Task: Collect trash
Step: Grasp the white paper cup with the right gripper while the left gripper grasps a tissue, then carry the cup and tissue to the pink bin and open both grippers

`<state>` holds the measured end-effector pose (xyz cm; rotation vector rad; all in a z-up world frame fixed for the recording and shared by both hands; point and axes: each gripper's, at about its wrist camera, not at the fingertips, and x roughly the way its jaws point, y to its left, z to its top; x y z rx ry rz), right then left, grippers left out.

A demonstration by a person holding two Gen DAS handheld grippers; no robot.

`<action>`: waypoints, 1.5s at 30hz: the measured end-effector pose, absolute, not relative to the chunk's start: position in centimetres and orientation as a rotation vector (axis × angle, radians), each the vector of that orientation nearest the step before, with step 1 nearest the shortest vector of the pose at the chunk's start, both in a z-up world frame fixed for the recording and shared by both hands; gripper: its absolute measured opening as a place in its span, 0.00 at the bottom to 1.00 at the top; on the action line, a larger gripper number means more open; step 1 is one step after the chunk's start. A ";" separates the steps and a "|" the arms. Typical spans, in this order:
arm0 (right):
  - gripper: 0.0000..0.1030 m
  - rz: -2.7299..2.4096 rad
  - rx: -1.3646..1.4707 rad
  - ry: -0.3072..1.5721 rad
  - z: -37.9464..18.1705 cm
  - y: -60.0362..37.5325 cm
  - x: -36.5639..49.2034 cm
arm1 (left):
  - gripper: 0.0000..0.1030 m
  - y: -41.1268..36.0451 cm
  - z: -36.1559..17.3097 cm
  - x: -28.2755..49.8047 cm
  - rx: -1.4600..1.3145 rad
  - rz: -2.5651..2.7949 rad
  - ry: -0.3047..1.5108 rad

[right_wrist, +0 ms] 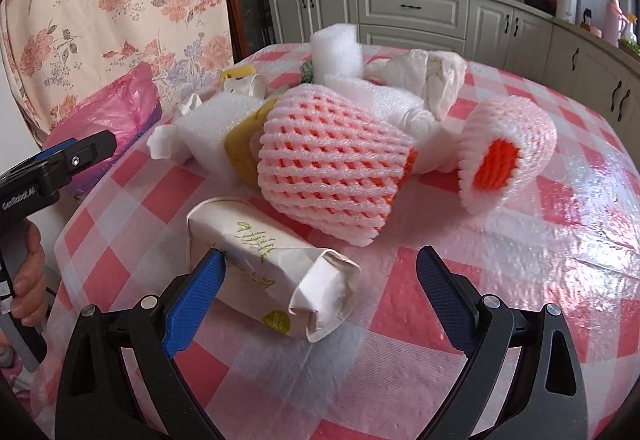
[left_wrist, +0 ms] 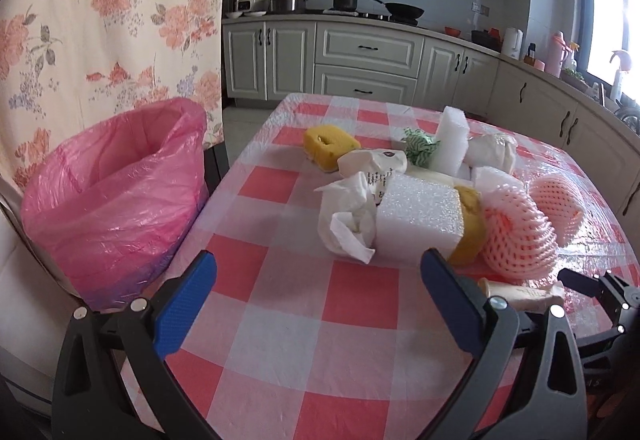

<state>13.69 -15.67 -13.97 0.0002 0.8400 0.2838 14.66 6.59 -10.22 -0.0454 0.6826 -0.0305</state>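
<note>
A pile of trash lies on the red-and-white checked table [left_wrist: 280, 340]: a white foam block [left_wrist: 420, 216], crumpled tissue [left_wrist: 348, 216], yellow sponges [left_wrist: 328, 146], and pink foam fruit nets [left_wrist: 520, 240]. A bin lined with a pink bag [left_wrist: 116, 192] stands at the table's left. My left gripper [left_wrist: 318, 304] is open and empty, just short of the foam block. My right gripper [right_wrist: 320, 296] is open around a crushed paper cup [right_wrist: 276, 268]; its left pad [right_wrist: 196, 300] touches the cup. A pink net [right_wrist: 332, 168] lies just beyond the cup.
A second pink net [right_wrist: 508, 156] lies to the right. A flowered curtain [left_wrist: 100, 20] hangs behind the bin. Kitchen cabinets [left_wrist: 360, 56] and a stove with pots run along the far wall. The left gripper [right_wrist: 60, 164] shows at the right wrist view's left edge.
</note>
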 end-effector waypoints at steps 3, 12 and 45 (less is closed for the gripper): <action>0.75 0.304 0.005 0.846 -14.2 -15.5 13.8 | 0.93 6.5 -10.5 15.7 -0.046 -0.028 0.701; 0.44 0.358 0.005 0.800 -13.8 -15.9 12.5 | 0.91 4.1 -10.4 16.8 -0.002 -0.057 0.687; 0.43 0.391 -0.002 0.777 -14.0 -15.7 12.1 | 0.13 3.6 -13.5 21.5 0.030 -0.047 0.788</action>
